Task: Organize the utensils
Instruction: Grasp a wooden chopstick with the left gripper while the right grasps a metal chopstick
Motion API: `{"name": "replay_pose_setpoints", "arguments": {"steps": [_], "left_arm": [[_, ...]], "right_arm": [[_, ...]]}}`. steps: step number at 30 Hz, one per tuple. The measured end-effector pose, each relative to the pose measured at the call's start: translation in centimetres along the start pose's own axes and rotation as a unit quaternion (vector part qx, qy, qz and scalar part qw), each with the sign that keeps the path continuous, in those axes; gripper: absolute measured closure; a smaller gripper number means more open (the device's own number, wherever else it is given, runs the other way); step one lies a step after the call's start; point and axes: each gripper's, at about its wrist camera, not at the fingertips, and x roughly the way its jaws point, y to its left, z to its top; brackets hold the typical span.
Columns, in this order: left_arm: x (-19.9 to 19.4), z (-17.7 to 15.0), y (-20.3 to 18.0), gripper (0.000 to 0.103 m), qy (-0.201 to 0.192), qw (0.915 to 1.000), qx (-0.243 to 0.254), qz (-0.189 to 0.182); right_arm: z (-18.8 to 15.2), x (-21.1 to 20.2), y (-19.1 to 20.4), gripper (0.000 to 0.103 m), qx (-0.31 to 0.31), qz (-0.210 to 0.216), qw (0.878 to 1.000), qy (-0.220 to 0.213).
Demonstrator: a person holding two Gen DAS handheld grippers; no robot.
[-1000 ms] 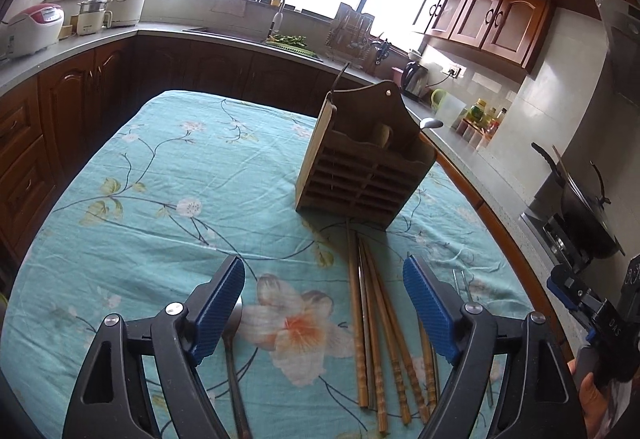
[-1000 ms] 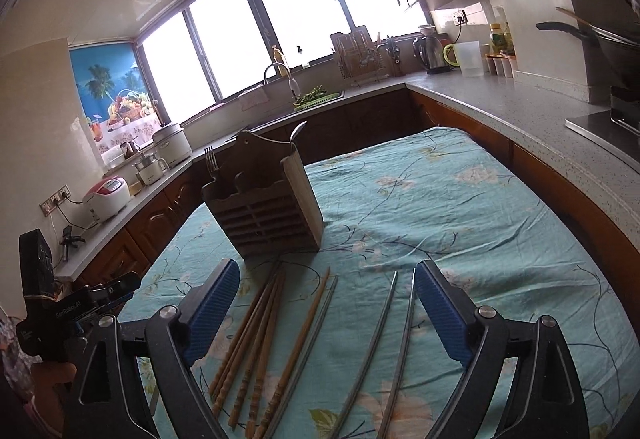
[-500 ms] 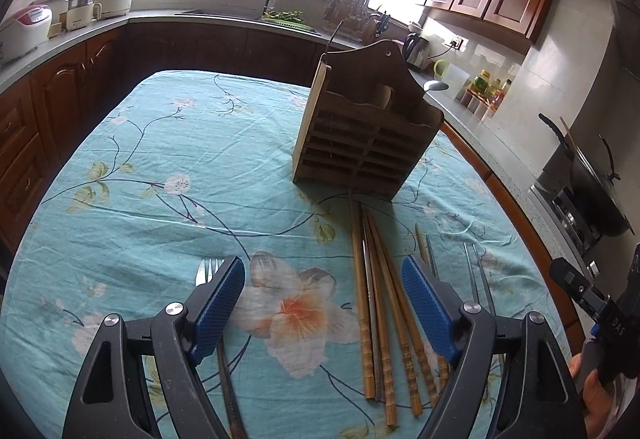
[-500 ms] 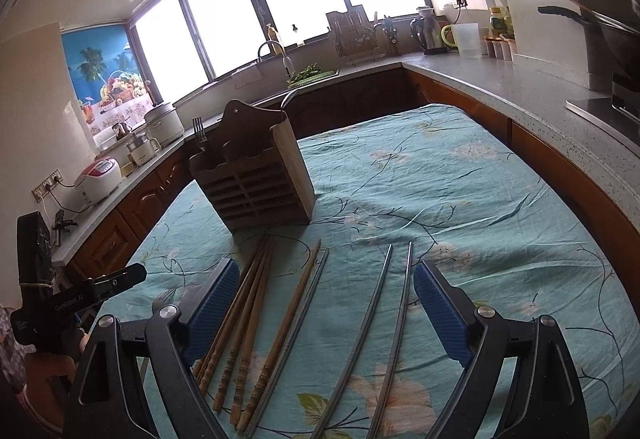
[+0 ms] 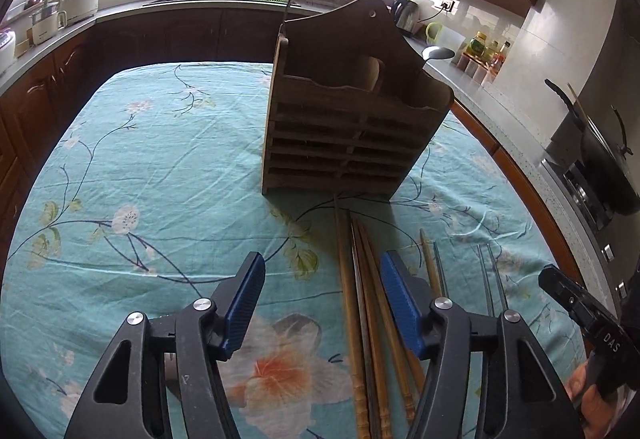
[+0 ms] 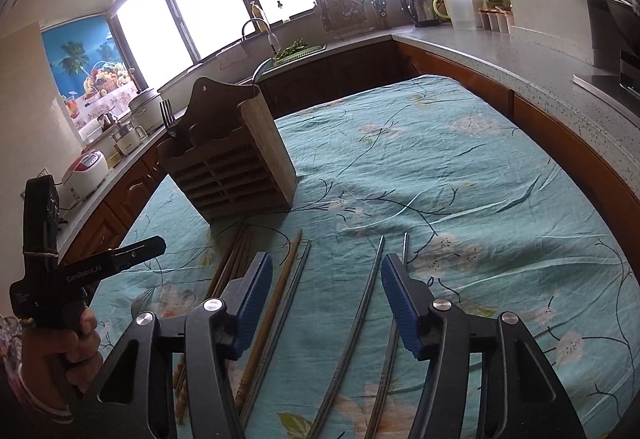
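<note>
Both of your grippers have just been narrowing to about half open, and nothing is pinched in either; your left one has slid sideways, off the fork and over toward the chopsticks.

Nearest you, the left gripper [image 5: 322, 305] hangs above the floral tablecloth [image 5: 160, 167] with a bundle of wooden chopsticks [image 5: 362, 303] lying loose between its blue pads, closer to the right-hand pad. Whether that pad brushes them you cannot tell. Your right gripper [image 6: 326, 303] frames one wooden chopstick [image 6: 280, 287], a thin metal one beside it and a metal chopstick [image 6: 362, 313] running up the middle; its pads are clear of them. A second metal stick lies under the right-hand pad.

Further back, the slatted wooden utensil holder [image 5: 344, 127] stands upright on the cloth, just past the stick tips, with a fork [image 6: 168, 119] already inside.

You appear to be at the pick-up step. Next, lower each gripper, close on a stick or bundle, then carry it to the holder.
</note>
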Motion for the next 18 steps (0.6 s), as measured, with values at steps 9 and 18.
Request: {"name": "replay_pose_setpoints", "arguments": {"steps": [9, 18], "left_arm": [[6.3, 2.6, -0.6, 0.063, 0.043, 0.9989, 0.017, -0.002], [11.1, 3.7, -1.4, 0.078, 0.074, 0.9961, 0.042, 0.024]], "right_arm": [[-0.1, 4.4, -0.9, 0.075, 0.003, -0.029, 0.998, 0.064], [-0.1, 6.5, -2.1, 0.082, 0.008, -0.052, 0.994, 0.093]]}}
